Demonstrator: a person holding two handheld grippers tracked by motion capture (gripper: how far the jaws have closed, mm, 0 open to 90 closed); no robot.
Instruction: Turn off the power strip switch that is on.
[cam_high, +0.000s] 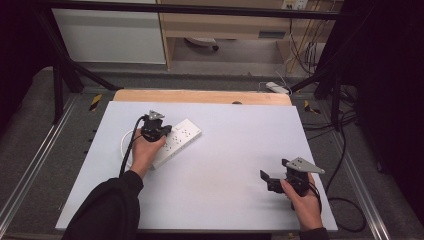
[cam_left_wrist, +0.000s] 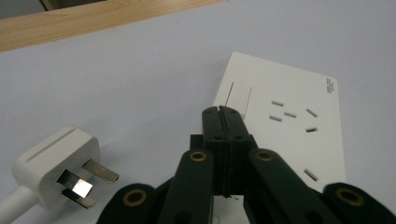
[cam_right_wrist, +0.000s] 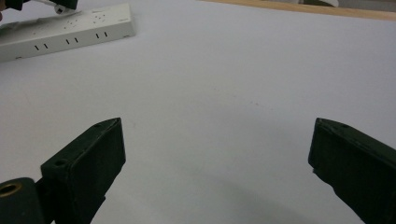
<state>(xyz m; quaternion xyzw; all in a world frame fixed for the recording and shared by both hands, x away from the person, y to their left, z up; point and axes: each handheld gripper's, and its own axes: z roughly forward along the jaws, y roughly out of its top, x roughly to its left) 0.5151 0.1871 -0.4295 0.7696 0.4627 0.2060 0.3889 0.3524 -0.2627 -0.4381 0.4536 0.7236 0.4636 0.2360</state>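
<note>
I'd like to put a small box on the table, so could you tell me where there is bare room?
The widest free patch is the table middle, between the power strip and the right hand-held gripper. The far right corner by the wooden edge is bare too. It is crowded at the left: the left hand-held gripper sits over the strip, with the plug and cord beside it.

A long white plastic power strip (cam_high: 177, 141) lies flat on the pale table, angled diagonally, sockets facing up, with a rocker switch at one end. Its chunky white three-pin plug (cam_left_wrist: 58, 168) rests on its side just beside it.
</note>
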